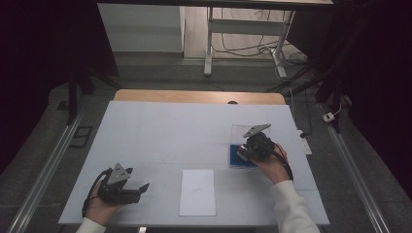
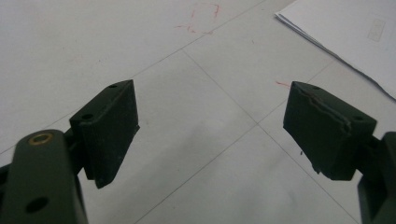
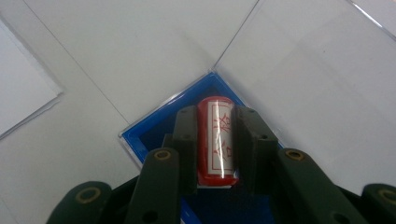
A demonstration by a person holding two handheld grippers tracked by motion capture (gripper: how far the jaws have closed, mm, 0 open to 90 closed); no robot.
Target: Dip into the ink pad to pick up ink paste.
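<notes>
A red cylindrical stamp (image 3: 217, 140) with a white label sits between the jaws of my right gripper (image 3: 215, 140), which is shut on it just above a blue box (image 3: 154, 128). In the high view the right gripper (image 1: 257, 144) hovers over that blue box (image 1: 238, 160) at the table's right; the box's clear lid (image 1: 240, 132) lies open behind it. My left gripper (image 1: 138, 189) rests near the front left of the white table (image 1: 160, 131), jaws wide open with nothing between them. The left gripper (image 2: 210, 126) looks down on bare table.
A white sheet of paper (image 1: 197, 191) lies at the front middle of the table, also seen as the paper (image 2: 345, 32) at upper right of the left gripper view. Faint red marks (image 2: 201, 18) show on the table top. Beyond the far edge stand table legs and cables.
</notes>
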